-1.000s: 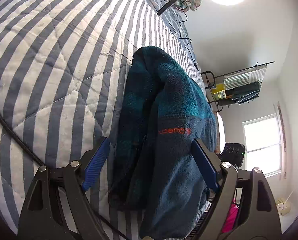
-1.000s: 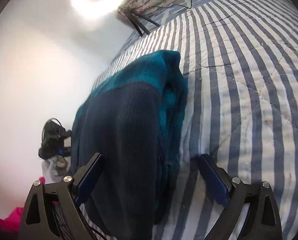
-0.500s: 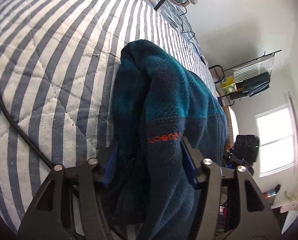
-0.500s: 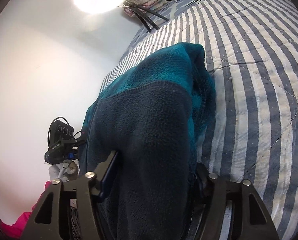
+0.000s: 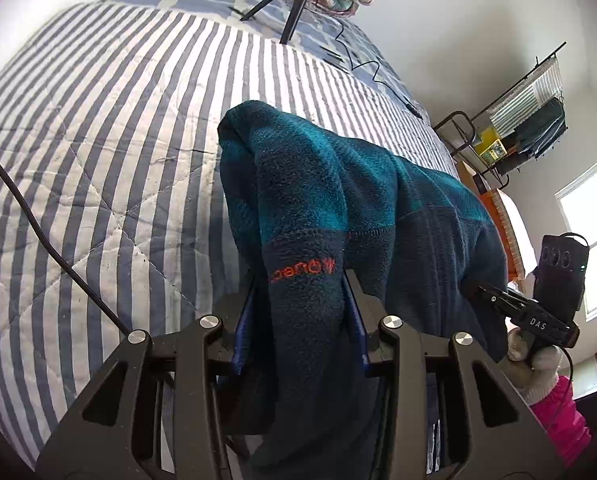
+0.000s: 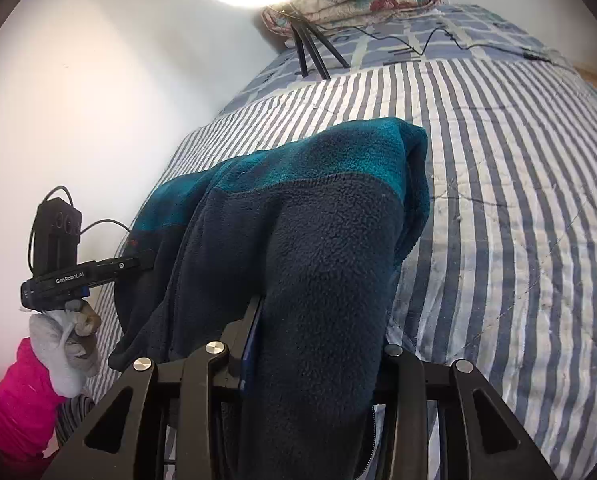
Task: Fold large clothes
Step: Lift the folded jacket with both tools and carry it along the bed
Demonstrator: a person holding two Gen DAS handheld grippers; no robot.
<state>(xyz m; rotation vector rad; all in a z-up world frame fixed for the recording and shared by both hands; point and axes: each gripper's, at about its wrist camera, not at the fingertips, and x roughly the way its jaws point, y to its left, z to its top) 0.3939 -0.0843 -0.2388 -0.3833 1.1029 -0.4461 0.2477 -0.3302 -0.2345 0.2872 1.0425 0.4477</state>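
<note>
Now the striped quilt (image 5: 110, 152) lies spread ahead of and below both grippers, and on it the fleece jacket (image 5: 338, 184) is draped, its near edge raised off the bed. That edge is pinched at two points: the left gripper (image 5: 304, 312) has just been closing and is clamped on the fold beside the orange logo (image 5: 302, 272); the right gripper (image 6: 318, 332) has likewise been closing and is clenched on the dark navy fold. The two corners should probably be lifted level and together, so that the crease is kept straight when the fold is carried forward.

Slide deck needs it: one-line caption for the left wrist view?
Left hand-held gripper clamps a teal-and-navy fleece jacket on a striped quilt.
</note>
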